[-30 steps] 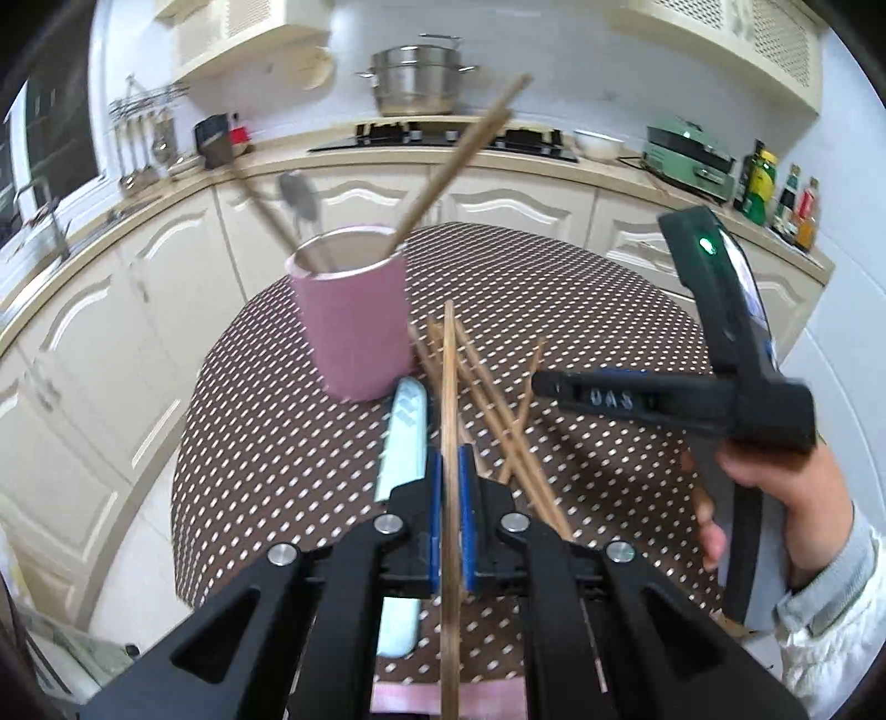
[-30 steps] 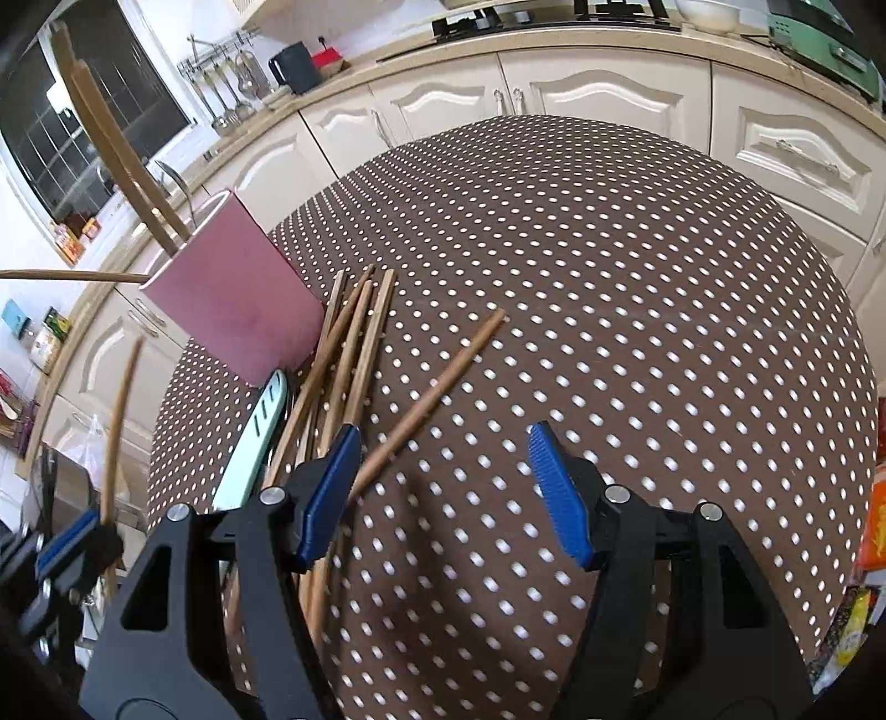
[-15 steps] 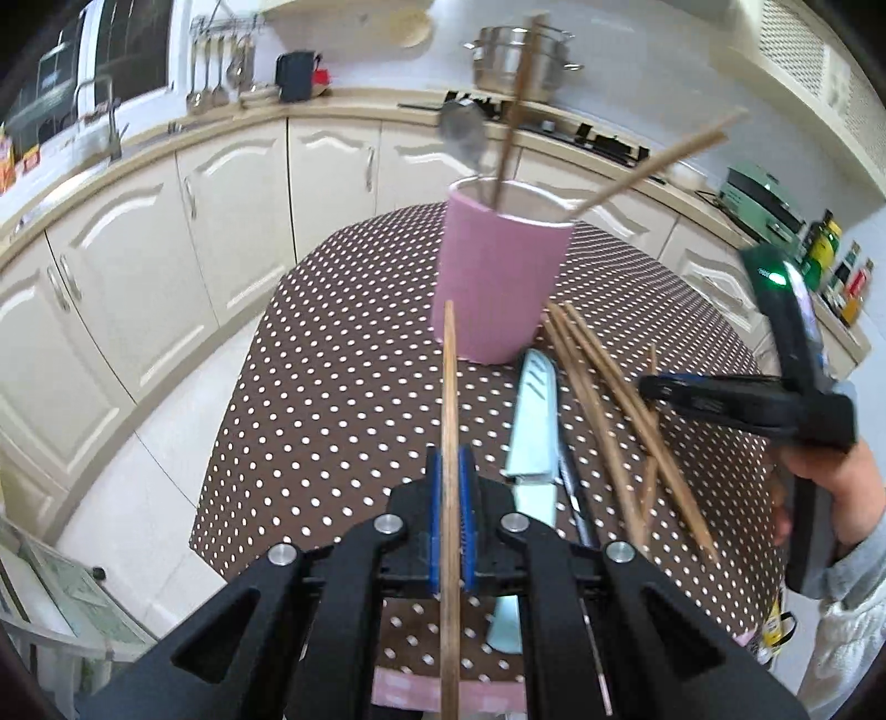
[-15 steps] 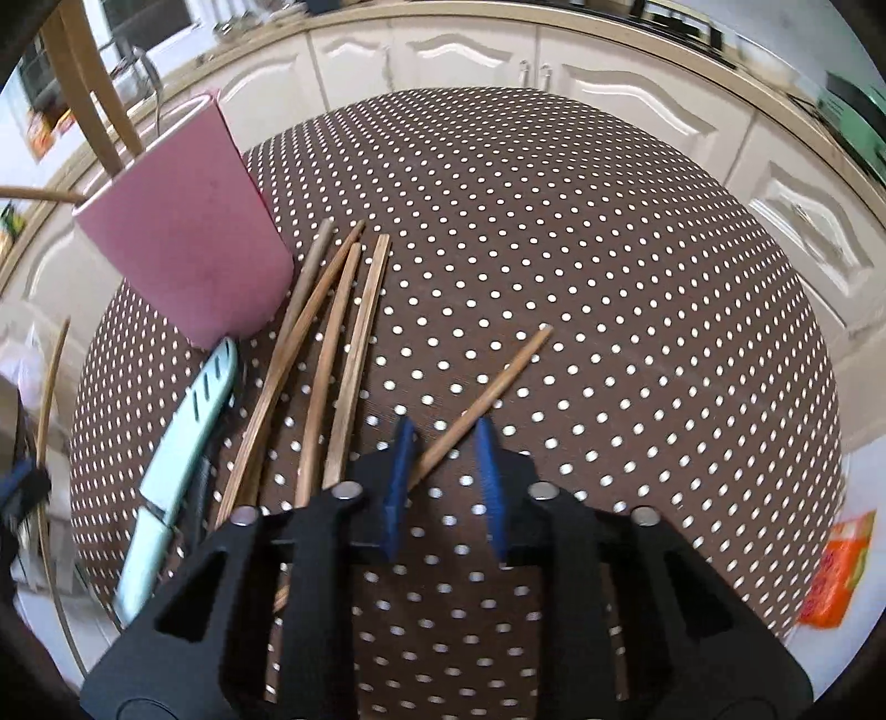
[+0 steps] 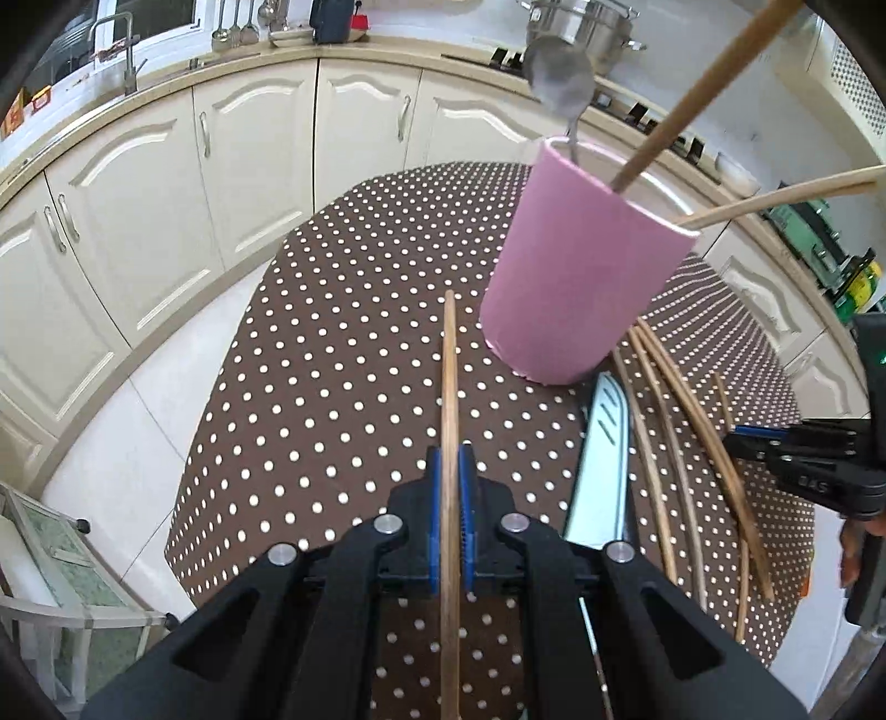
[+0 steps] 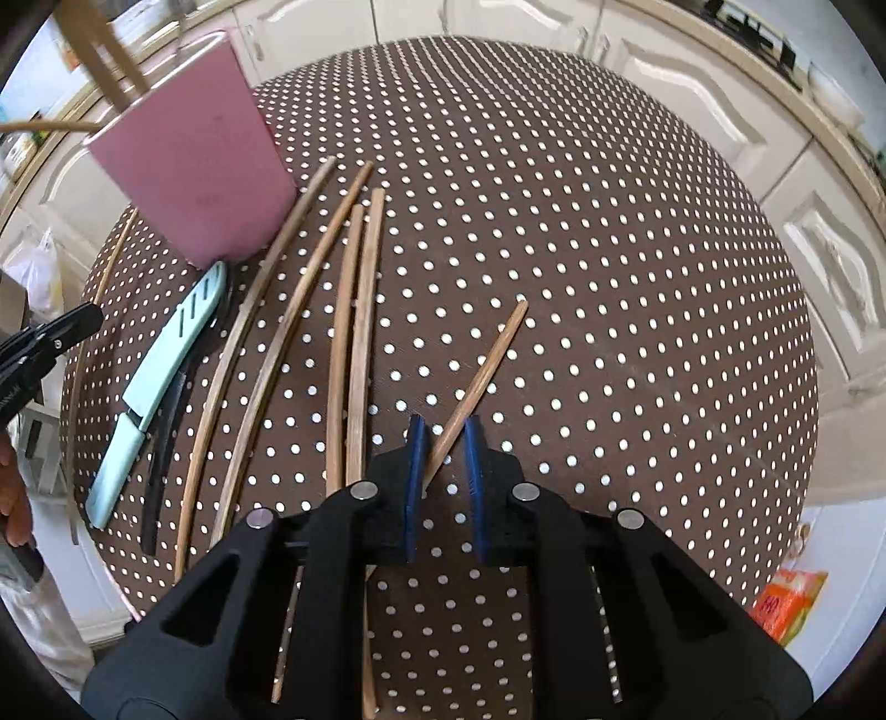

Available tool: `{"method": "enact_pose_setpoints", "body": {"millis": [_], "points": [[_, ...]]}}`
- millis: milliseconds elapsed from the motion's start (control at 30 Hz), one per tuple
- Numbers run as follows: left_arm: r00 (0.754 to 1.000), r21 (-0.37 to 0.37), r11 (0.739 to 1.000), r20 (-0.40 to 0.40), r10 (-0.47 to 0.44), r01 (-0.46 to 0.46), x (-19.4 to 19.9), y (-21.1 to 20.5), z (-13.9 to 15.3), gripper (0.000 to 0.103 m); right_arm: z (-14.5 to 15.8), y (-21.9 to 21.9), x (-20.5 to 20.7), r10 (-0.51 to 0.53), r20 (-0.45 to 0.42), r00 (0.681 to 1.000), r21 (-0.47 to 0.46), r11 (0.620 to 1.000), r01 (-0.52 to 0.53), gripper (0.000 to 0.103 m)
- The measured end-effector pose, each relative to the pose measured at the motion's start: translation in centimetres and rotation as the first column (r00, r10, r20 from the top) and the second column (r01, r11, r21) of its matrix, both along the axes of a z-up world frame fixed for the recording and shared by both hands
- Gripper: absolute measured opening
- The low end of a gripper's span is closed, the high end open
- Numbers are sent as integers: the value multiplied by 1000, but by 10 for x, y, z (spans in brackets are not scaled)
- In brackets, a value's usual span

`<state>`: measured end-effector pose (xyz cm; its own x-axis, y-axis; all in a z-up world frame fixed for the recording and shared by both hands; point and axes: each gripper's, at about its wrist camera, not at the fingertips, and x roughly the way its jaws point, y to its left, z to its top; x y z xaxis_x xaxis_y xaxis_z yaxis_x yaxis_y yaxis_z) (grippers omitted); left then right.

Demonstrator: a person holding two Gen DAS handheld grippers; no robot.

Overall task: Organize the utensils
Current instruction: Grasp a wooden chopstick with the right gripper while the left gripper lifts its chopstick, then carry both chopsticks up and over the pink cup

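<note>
My left gripper (image 5: 451,471) is shut on a wooden chopstick (image 5: 449,387) and holds it above the dotted tablecloth, left of the pink utensil cup (image 5: 581,271). The cup holds two chopsticks and a metal spoon (image 5: 559,77). My right gripper (image 6: 446,454) is narrowly open, its blue pads on either side of a lone chopstick (image 6: 487,365) lying on the table, not clamped. Several loose chopsticks (image 6: 354,310) and a mint-sheathed knife (image 6: 166,365) lie beside the cup (image 6: 194,160).
The round table (image 6: 637,277) has a brown polka-dot cloth. Cream kitchen cabinets (image 5: 166,183) curve around it. A steel pot (image 5: 587,22) stands on the stove. An orange bag (image 6: 786,603) lies on the floor at the right.
My left gripper carried its chopstick leftward and closer to the cup. My right gripper closed from wide open to a narrow gap and moved down around the lone chopstick.
</note>
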<state>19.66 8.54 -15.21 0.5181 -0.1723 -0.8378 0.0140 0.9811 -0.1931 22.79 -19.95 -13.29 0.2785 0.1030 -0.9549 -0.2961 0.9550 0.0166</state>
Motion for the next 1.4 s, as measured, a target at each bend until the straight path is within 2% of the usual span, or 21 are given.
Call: {"method": "enact_pose_setpoints", "body": {"millis": [133, 267, 467, 533, 633, 733, 900, 1100, 1300, 1400], "points": [[999, 6, 1000, -49, -3, 3, 12, 0, -8, 6, -2, 1, 10, 5, -26, 1000, -9, 1000, -6, 15], [998, -31, 1000, -56, -2, 0, 18, 6, -9, 6, 3, -6, 19, -41, 43, 998, 48, 998, 39, 7], [1000, -109, 994, 29, 10, -7, 3, 16, 4, 6, 29, -27, 10, -81, 187, 979, 146, 988, 54, 5], [997, -142, 990, 67, 25, -15, -1, 19, 12, 6, 41, -32, 3, -90, 237, 967, 149, 987, 55, 5], [991, -152, 988, 128, 43, -24, -11, 19, 25, 6, 64, -36, -9, -104, 338, 935, 149, 987, 56, 5], [978, -171, 985, 198, 64, -30, -22, 20, 41, 6, 84, -43, -27, -131, 411, 902, 187, 981, 57, 5], [934, -196, 980, 344, 102, -35, -46, 23, 66, 6, 115, -46, -50, -163, 491, 856, 271, 962, 27, 5], [860, -225, 974, 488, 148, -40, -64, 28, 95, 6, 136, -35, -56, -173, 558, 812, 313, 950, -13, 5], [750, -230, 970, 629, 207, -74, -66, 29, 127, 6, 156, -28, -53, -214, 628, 748, 351, 936, -27, 5], [699, -239, 967, 675, 235, -94, -60, 30, 142, 6, 168, -24, -48, -239, 671, 702, 373, 927, -41, 5]]}}
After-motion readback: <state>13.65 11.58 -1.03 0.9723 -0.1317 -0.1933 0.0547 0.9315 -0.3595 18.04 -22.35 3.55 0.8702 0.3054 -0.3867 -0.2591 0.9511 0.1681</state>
